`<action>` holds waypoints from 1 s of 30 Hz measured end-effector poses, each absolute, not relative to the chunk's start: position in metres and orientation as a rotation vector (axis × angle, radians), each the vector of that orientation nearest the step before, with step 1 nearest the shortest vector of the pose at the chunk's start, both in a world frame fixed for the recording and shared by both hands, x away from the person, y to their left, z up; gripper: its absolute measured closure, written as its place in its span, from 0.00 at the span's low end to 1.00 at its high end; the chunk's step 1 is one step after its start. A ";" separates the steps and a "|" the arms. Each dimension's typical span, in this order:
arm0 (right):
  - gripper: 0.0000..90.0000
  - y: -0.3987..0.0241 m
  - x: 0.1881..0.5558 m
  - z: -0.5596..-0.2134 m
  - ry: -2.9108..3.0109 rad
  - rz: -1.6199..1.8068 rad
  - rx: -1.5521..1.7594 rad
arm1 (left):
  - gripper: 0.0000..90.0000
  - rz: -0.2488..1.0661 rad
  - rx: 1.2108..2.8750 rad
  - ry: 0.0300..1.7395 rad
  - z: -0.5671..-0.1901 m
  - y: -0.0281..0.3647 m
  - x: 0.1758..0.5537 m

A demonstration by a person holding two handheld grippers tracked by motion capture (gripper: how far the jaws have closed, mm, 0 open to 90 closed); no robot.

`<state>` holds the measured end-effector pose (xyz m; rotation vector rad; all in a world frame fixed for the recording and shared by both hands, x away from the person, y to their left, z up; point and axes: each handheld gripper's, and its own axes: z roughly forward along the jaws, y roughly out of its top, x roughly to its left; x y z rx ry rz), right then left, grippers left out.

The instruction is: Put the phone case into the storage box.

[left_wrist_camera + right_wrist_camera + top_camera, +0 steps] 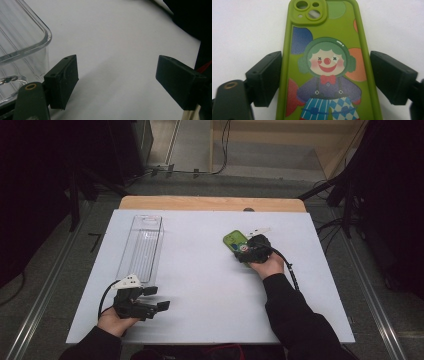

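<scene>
Green phone case (327,62) lying flat, camera end pointing away, right hand-held gripper (324,75) jaws straddling its sides, apparently touching

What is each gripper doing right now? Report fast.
Left gripper: open, nothing between its jaws.
Right gripper: jaws astride the green phone case; grip cannot be told.

Phone case (327,65) bottom (cropped by frame)

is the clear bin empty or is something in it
Empty: the clear plastic bin shows just its ribbed floor and the white table through it.
</scene>
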<state>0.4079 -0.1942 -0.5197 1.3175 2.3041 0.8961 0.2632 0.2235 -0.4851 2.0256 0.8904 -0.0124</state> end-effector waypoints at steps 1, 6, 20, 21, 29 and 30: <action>0.15 -0.194 0.408 -0.520 2.303 0.900 1.318 | 0.21 -0.014 2.025 0.889 -0.485 0.223 0.263; 0.16 -0.195 0.408 -0.520 2.302 0.907 1.318 | 0.21 -0.014 2.025 0.889 -0.485 0.223 0.263; 0.16 -0.202 0.411 -0.517 2.315 0.963 1.377 | 0.21 -0.026 2.021 0.890 -0.485 0.224 0.264; 0.16 -0.203 0.411 -0.517 2.317 0.964 1.382 | 0.21 -0.030 2.021 0.890 -0.485 0.224 0.264; 0.16 -0.207 0.411 -0.513 2.332 0.998 1.425 | 0.21 -0.027 2.021 0.889 -0.485 0.224 0.264; 0.16 -0.207 0.411 -0.512 2.333 1.003 1.426 | 0.21 -0.028 2.020 0.889 -0.485 0.224 0.264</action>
